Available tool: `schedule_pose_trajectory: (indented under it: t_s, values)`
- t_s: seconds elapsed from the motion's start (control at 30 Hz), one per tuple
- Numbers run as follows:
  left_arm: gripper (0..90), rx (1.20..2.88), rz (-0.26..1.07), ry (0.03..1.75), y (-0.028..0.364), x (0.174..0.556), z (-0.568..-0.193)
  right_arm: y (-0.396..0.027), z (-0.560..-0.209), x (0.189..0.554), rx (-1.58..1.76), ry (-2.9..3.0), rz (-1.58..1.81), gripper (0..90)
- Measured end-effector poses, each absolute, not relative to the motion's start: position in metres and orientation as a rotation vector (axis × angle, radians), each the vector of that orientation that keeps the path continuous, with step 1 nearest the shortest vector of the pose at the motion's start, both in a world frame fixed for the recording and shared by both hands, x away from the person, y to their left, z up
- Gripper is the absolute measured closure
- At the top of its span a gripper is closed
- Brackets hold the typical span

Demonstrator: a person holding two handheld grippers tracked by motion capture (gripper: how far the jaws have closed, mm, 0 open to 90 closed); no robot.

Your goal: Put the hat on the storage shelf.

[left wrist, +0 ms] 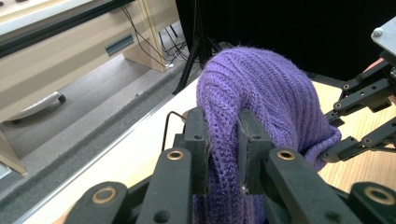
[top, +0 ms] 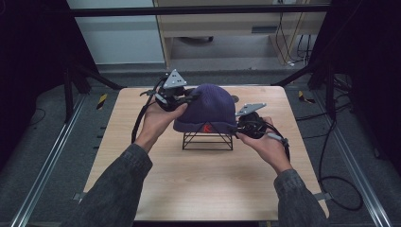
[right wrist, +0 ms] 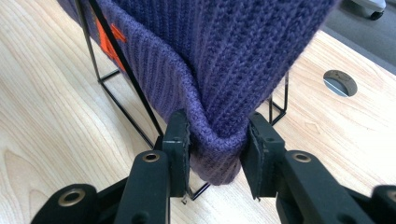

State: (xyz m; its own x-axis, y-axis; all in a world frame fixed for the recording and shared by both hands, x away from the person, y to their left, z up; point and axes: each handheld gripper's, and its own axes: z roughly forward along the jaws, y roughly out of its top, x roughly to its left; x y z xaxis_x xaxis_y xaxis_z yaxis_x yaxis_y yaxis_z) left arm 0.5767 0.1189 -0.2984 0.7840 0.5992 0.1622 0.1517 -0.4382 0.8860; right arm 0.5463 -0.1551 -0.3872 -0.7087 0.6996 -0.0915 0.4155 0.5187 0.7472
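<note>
Beanie [top: 208, 106] over wire stand [top: 208, 140], table hole [right wrist: 340, 82] nearby

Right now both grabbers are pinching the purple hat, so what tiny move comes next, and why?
Probably ease the hat a little lower on the wire stand. The left gripper and the right gripper each pinch its knit, and the brim sits above the stand's base.

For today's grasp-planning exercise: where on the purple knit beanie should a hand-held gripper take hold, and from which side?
Grip the folded cuff of the purple knit beanie at its lower rim, coming in level from either side. The cuff is doubled, thick and hangs clear of the black wire stand, so jaws can close on it. Both the left hand-held gripper and the right hand-held gripper pinch knit this way.
</note>
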Motion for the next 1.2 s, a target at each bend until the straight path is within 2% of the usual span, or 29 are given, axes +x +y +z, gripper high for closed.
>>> schedule_pose_trajectory:
  t_s: [1.2]
  values:
    - [76.9, 2.018, 0.516, 0.595, 0.123, 0.564, -0.337, -0.155, -0.424, 0.54, 1.015, 2.394, 1.019, 63.6]
